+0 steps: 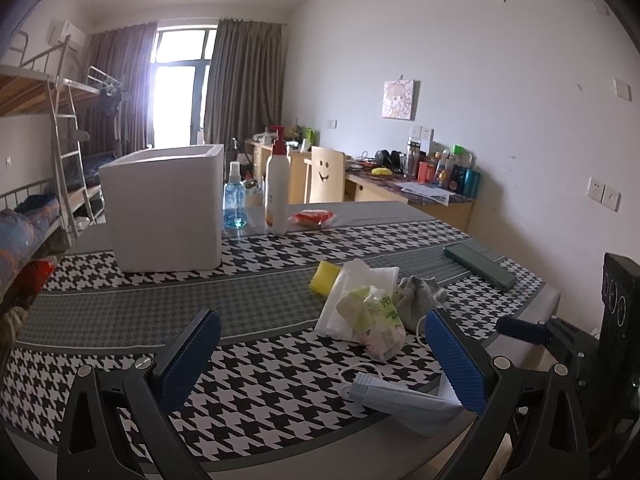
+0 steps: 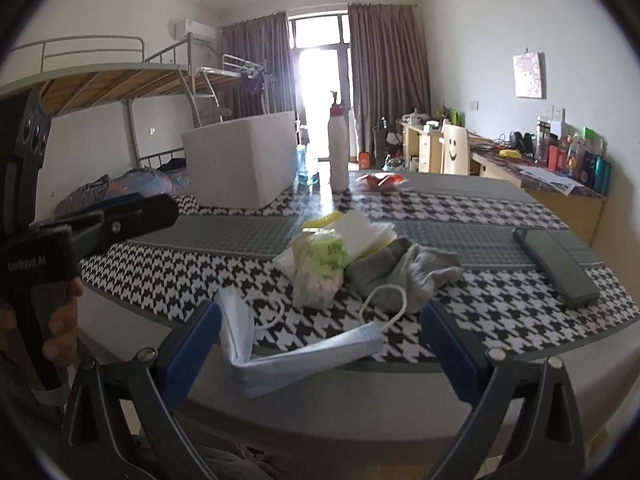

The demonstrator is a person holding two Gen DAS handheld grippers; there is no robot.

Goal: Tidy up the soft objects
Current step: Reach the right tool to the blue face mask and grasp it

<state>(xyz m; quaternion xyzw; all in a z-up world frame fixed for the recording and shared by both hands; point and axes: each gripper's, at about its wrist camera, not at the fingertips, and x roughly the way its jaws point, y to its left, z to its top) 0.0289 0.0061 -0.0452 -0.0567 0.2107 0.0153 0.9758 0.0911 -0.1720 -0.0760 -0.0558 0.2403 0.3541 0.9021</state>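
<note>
A light blue face mask (image 1: 404, 400) lies folded at the near edge of the houndstooth table (image 1: 260, 396). Behind it are a tissue pack with green print (image 1: 376, 320), a white plastic bag (image 1: 350, 280), a grey sock (image 1: 420, 296) and a yellow sponge (image 1: 324, 276). My left gripper (image 1: 320, 356) is open over bare cloth, left of the mask. My right gripper (image 2: 320, 344) is open too, and the mask (image 2: 288, 356) sits between its blue pads, untouched. The sock (image 2: 404, 272) and tissue pack (image 2: 320, 268) lie just beyond.
A white foam box (image 1: 164, 208) stands open-topped at the back left. Beside it are a blue spray bottle (image 1: 235, 200), a white pump bottle (image 1: 277, 188) and a red packet (image 1: 312, 218). A dark green case (image 1: 480, 266) lies at the right. A hand (image 2: 60, 332) holds the left gripper.
</note>
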